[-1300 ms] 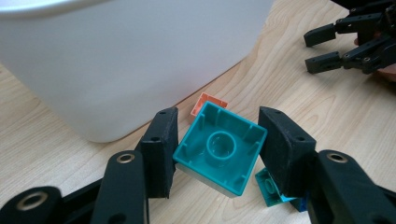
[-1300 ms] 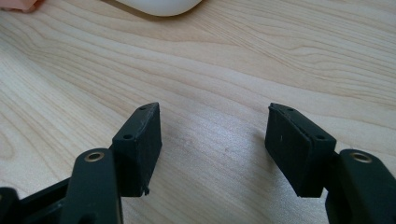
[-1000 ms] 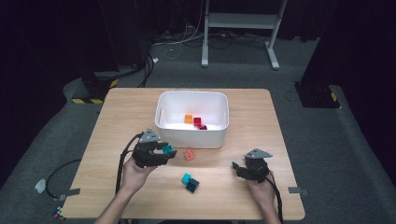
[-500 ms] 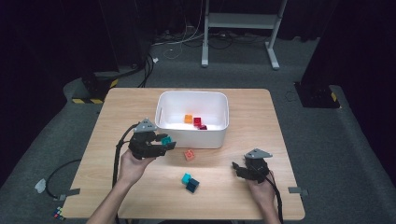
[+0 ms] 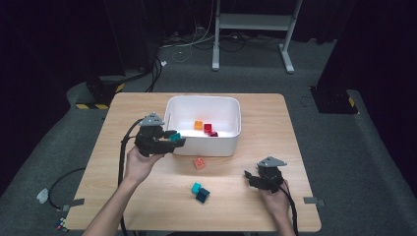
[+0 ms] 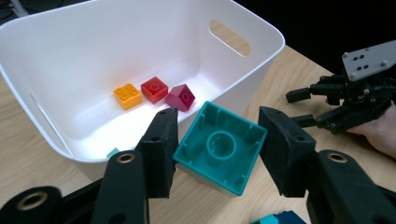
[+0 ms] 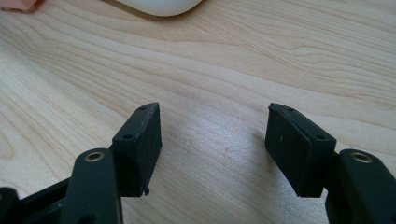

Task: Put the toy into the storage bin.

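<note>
Left gripper [image 6: 217,156] raised at near rim of white bin [image 5: 231,105], fingers [image 6: 161,149] set apart with teal brick [image 6: 219,154] between them, hollow underside towards camera. Left finger touching brick's side wall; right finger appears just off the opposite wall, so whether brick is firmly held cannot be told.

Right gripper [image 5: 255,178] low over worktop [image 5: 305,147] at near right, fingers [image 7: 140,144] wide apart, nothing between them.

Inside bin: orange brick [image 6: 127,96], red brick [image 6: 154,89], dark-red sloped piece [image 6: 182,97]. On worktop: small orange-red brick [image 5: 199,162] just before bin; teal and dark-blue brick pair [image 5: 200,191] nearer front edge.

Handling, as judged: hollow moulded plastic, so light, rigid, not fragile. Smooth flat walls likely slippery against pads. Best hold across two opposite flat side walls, pads square and centred; corner or diagonal purchase liable to twist brick out. Drop into bin should do no harm.
</note>
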### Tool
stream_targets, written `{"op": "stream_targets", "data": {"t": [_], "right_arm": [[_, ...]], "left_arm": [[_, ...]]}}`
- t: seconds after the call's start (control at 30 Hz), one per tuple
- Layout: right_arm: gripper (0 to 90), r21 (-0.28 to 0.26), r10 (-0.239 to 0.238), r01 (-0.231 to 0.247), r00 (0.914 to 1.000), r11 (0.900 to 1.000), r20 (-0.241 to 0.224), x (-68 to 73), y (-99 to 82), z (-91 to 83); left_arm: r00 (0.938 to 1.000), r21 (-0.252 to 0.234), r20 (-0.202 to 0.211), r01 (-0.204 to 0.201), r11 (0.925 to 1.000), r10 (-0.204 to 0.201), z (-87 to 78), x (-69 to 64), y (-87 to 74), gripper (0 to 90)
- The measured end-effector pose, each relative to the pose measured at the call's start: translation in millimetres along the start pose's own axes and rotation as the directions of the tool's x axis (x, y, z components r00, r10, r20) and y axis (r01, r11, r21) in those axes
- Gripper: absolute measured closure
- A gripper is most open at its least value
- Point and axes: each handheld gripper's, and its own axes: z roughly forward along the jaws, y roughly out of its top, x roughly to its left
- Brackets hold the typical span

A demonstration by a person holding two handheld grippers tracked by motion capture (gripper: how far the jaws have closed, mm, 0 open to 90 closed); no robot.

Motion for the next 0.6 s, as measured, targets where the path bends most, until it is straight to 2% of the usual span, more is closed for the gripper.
{"op": "stream_targets", "data": {"t": [0.43, 0.6], "right_arm": [[36.1, 0.0, 0.0, 0.0, 1.0, 1.0, 0.0, 0.0, 0.0, 0.0], [36.1, 0.0, 0.001, -0.001, 1.0, 1.0, 0.0, 0.1, 0.0, 0.0]], "left_arm": [[0.9998, -0.004, -0.015, 0.016, 0.9999, -0.016, 4.1, 10.7, 20.2, 49.2], [0.9992, 0.0, -0.033, 0.022, 0.9998, -0.022, 7.1, 14.5, 27.0, 49.1]]}}
